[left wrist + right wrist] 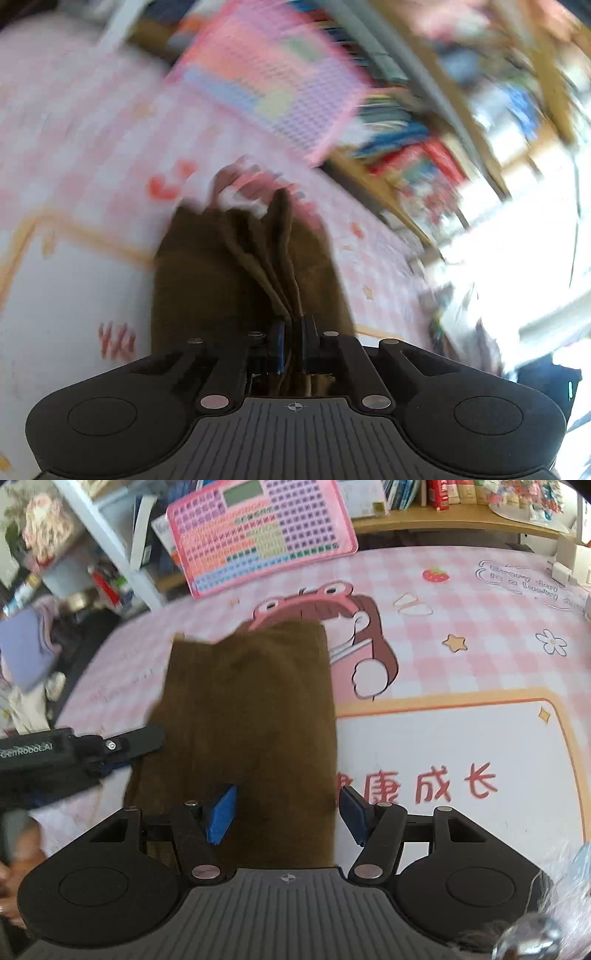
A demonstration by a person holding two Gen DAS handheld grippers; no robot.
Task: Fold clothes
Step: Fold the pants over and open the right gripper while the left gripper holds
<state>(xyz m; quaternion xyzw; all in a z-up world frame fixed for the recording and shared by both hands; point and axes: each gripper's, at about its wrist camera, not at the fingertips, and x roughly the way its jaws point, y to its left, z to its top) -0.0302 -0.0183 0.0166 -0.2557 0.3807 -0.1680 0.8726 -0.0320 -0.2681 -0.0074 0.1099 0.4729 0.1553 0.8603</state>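
A brown cloth (247, 716) lies lengthwise on the pink checkered table mat (443, 627). My right gripper (288, 812) is open, its blue pads either side of the cloth's near end, just above it. My left gripper (293, 332) is shut on the brown cloth (236, 266), pinching bunched folds that run away from the jaws. In the right wrist view the left gripper (144, 740) reaches in from the left to the cloth's left edge. The left wrist view is blurred by motion.
A pink and purple chart board (258, 531) leans at the back of the table. Shelves with books (436, 494) stand behind it. White boxes (569, 561) sit at the far right. Clutter lies beyond the table's left edge (37, 657).
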